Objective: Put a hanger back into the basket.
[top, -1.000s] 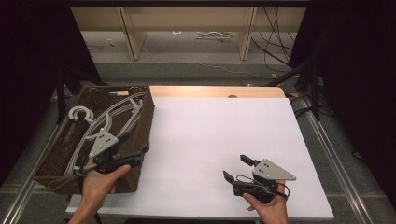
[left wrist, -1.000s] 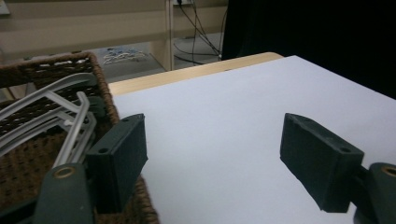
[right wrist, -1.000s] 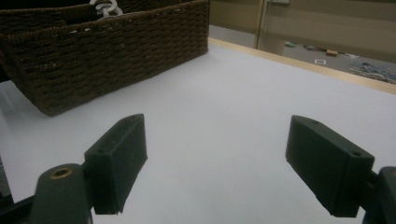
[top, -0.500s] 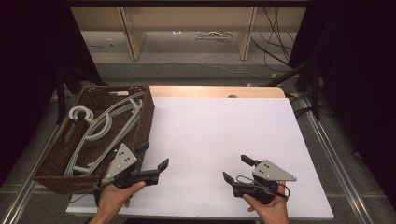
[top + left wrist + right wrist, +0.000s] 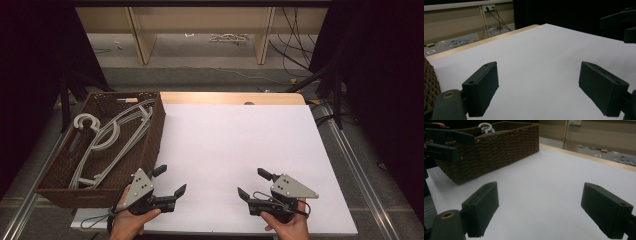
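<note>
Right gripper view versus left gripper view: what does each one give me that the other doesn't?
Right gripper view alone: the basket's long woven side with a white hanger hook above its rim, and the left gripper before it. Left gripper view alone: the table's wooden far edge, a wall socket with cables, and the right gripper's tips. Shared: the bare white table top between open, empty jaws.

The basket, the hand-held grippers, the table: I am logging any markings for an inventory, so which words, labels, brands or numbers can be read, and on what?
None can be read.
Wicker basket: no label.
White hangers in it: no print visible.
Left hand-held gripper and right hand-held gripper: grey plates unmarked.
White table sheet: blank.
Small items on the floor behind: too small to read.
</note>
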A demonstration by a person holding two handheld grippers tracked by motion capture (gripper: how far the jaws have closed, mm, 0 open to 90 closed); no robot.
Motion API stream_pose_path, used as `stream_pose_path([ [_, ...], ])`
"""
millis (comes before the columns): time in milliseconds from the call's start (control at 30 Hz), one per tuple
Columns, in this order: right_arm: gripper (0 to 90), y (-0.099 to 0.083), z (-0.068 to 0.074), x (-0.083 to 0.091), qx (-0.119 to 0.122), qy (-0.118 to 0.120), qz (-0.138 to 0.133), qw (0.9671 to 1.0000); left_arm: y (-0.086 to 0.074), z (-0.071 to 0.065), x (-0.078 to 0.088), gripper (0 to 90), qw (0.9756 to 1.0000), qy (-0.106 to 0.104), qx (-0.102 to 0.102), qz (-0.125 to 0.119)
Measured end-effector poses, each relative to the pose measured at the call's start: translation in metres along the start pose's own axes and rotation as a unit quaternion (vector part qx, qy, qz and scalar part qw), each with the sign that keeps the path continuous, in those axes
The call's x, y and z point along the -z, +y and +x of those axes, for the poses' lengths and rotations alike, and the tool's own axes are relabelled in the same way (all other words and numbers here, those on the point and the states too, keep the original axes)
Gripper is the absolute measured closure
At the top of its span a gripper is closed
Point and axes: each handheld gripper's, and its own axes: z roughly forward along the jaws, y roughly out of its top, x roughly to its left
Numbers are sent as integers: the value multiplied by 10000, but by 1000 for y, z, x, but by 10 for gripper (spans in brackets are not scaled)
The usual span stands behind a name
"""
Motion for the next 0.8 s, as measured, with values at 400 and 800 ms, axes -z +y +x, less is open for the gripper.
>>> stream_pose_path([
  [400,158,-2,1,5,-81,34,-77,9999,3,8,1,163,9998,67,-148,-72],
  [800,158,0,-2,5,-80,-118,-91,9999,3,8,0,162,9998,16,-70,-165],
])
